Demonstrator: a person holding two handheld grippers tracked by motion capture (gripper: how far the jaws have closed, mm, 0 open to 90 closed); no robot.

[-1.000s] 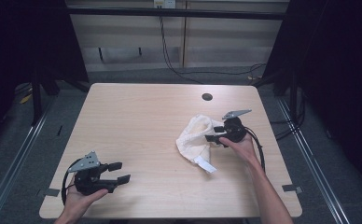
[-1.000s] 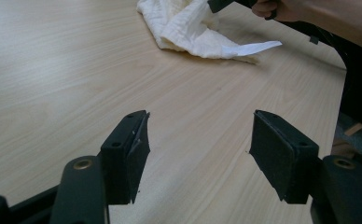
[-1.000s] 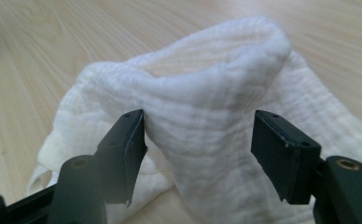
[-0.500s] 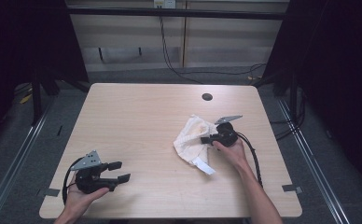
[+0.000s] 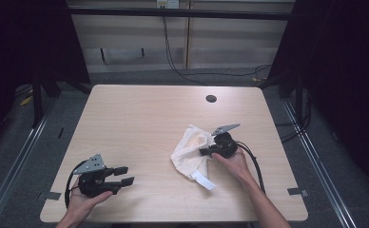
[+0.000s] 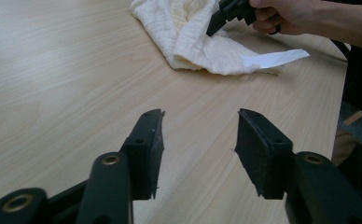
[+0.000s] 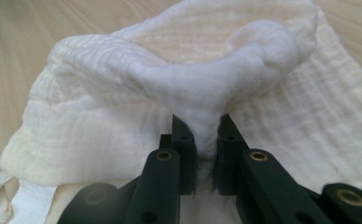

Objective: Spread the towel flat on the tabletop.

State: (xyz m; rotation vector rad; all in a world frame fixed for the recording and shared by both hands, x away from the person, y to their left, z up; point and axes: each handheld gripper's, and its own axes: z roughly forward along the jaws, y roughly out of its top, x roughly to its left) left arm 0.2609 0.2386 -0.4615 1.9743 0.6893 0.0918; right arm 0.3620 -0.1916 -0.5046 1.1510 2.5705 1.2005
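Note:
A crumpled white muslin cloth [image 5: 188, 151] lies on the right half of the wooden table [image 5: 140, 118], with a white label [image 5: 202, 179] at its near edge. My right gripper [image 5: 205, 152] is shut on a raised fold of the cloth [image 7: 207, 84]; its jaws have just been closing, and the fabric is pinched between the pads [image 7: 184, 154]. My left gripper [image 5: 128, 175] rests low at the near left corner, far from the cloth [image 6: 193, 42]. Its jaws [image 6: 200, 121] have just been closing but stand apart with nothing between them.
A dark round hole [image 5: 211, 99] sits in the tabletop near the far edge. Cables trail from both grippers, the right one looping toward the table's right edge [image 5: 256, 161]. Bare wood lies between the two hands.
My right gripper has closed on a fold of the cloth and moved left and nearer with it, bunching the fabric. The left gripper's jaws have narrowed; that hand stayed put.

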